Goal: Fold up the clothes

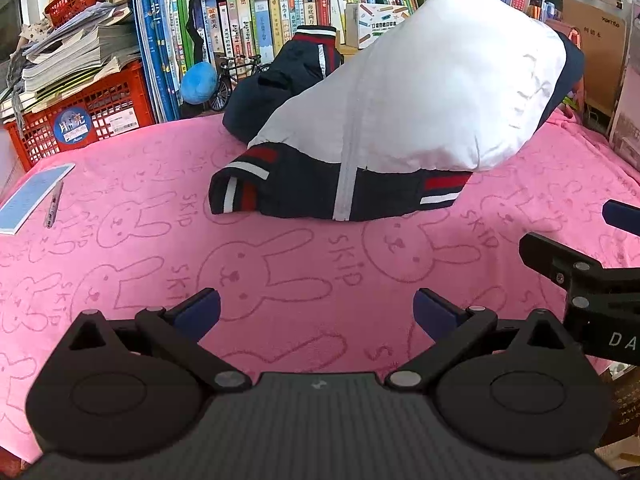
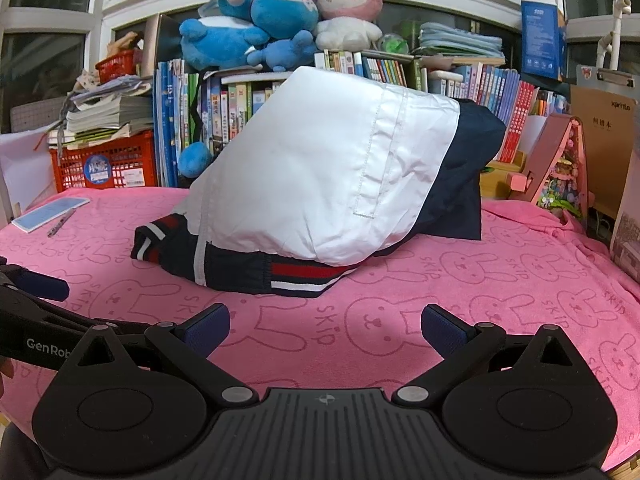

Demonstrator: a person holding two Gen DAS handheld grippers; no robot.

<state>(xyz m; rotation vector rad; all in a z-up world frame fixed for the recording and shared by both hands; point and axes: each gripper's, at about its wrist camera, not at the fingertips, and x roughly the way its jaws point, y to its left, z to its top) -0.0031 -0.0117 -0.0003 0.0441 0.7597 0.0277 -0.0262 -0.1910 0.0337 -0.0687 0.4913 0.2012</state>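
Note:
A white and navy jacket (image 1: 420,96) with red and white striped hem lies in a puffed-up heap on the pink bunny towel (image 1: 280,264); it also shows in the right wrist view (image 2: 320,184). My left gripper (image 1: 316,312) is open and empty, hovering over the towel short of the jacket's hem. My right gripper (image 2: 326,326) is open and empty, also over the towel in front of the jacket. The right gripper's fingers (image 1: 560,256) show at the right edge of the left wrist view. The left gripper's finger (image 2: 40,284) shows at the left edge of the right wrist view.
A blue notebook (image 1: 32,196) and a pen (image 1: 54,204) lie on the towel's far left. Behind stand a red crate (image 1: 80,120) with stacked papers, rows of books (image 1: 240,32), plush toys (image 2: 256,28) and a pink model house (image 2: 560,164) at right.

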